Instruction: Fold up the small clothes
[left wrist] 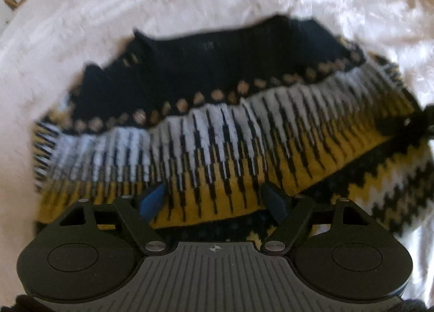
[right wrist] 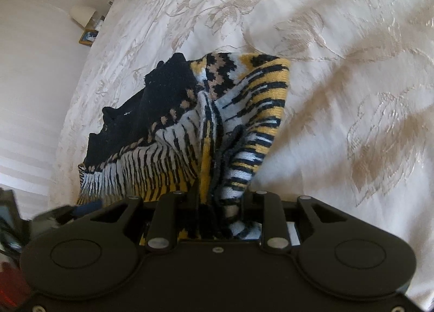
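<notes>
1. Closest in the left wrist view, the left gripper [left wrist: 214, 200] has its two blue-padded fingers [left wrist: 152, 202] spread wide apart, with the yellow hem of a knitted sweater [left wrist: 217, 132] lying between them. The cloth covers the fingertips, so whether they pinch the hem cannot be told.
2. Closest in the right wrist view, the right gripper [right wrist: 217, 208] is clenched on a bunched fold of the same sweater [right wrist: 190, 132]; its fingers are buried in the knit and hidden.
3. The sweater is patterned in yellow, white and black, with a row of tan diamonds and a plain dark navy part farther off. It lies on the bed, one edge lifted and gathered at the right gripper. The left view is blurred, so fine detail is lost.
4. Beneath and beyond lies a cream bedspread [right wrist: 339, 67] with a shiny woven floral pattern, creased.
5. Farthest off, beside the bed, stand a pale lamp [right wrist: 81, 14] and a small framed picture [right wrist: 88, 37], both tiny and indistinct.
</notes>
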Tool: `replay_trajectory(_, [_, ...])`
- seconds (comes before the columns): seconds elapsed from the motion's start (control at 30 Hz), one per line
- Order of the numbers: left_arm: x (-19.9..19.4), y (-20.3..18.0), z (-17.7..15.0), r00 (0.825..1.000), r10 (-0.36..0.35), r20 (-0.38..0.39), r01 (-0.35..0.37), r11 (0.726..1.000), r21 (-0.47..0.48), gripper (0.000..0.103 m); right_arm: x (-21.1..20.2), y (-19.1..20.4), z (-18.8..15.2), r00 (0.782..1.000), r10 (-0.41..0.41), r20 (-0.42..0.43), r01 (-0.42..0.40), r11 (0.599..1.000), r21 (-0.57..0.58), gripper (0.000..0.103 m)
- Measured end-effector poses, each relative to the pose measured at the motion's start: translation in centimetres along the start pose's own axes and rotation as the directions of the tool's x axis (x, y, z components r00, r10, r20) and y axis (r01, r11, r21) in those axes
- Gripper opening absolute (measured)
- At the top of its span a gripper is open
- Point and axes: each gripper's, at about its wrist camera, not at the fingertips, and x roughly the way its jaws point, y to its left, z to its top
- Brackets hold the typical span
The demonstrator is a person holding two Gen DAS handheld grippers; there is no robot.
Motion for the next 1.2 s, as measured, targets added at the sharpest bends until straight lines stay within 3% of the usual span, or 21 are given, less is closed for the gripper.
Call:
replay_trajectory(0.1, [0.1, 1.2, 1.2, 0.999, -0.049, -0.02, 0.048, 0.997, -0.068, 0.084, -0.2, 0.7, 0.1, 1.0, -0.029, 0.001, 0.029, 0.999, -0.017, 0.035])
replay_trajectory(0.27, [-3.3, 3.8, 1.3, 0.992, -0.11, 0.061, 0.117, 0.985, -0.127, 0.084, -1.1, 2.6, 0.2, 0.996, -0.09, 0.02, 0.09, 0.995, -0.033, 0.032])
replay_trajectory(0.5, [-9.4, 8.2, -3.9, 0.978, -0.117, 0.173, 0.146, 0.975, -0.167, 0.084, -3.1, 7.4, 0.3, 0.987, -0.145, 0.064, 0.149, 0.986, -0.073, 0.03])
replay_trajectory(0.77, [-11.9, 13.9, -9.3, 0.973, -0.121, 0.196, 0.17, 0.953, -0.252, 0.084, -3.3, 17.0, -0.1, 0.99, -0.101, 0.101, 0.118, 0.976, -0.182, 0.029])
replay_trajectory(1.0, [-12.1, 18.0, -12.2, 0.973, -0.143, 0.182, 0.188, 0.946, -0.263, 0.084, 1.6, 25.0, -1.4, 0.997, -0.052, 0.061, 0.066, 0.966, -0.249, 0.029])
replay_trajectory(1.2, [-12.1, 21.1, -14.0, 0.974, -0.143, 0.174, 0.188, 0.941, -0.281, 0.084, 9.1, 28.5, -3.1, 0.995, -0.102, -0.023, 0.092, 0.958, -0.273, 0.029])
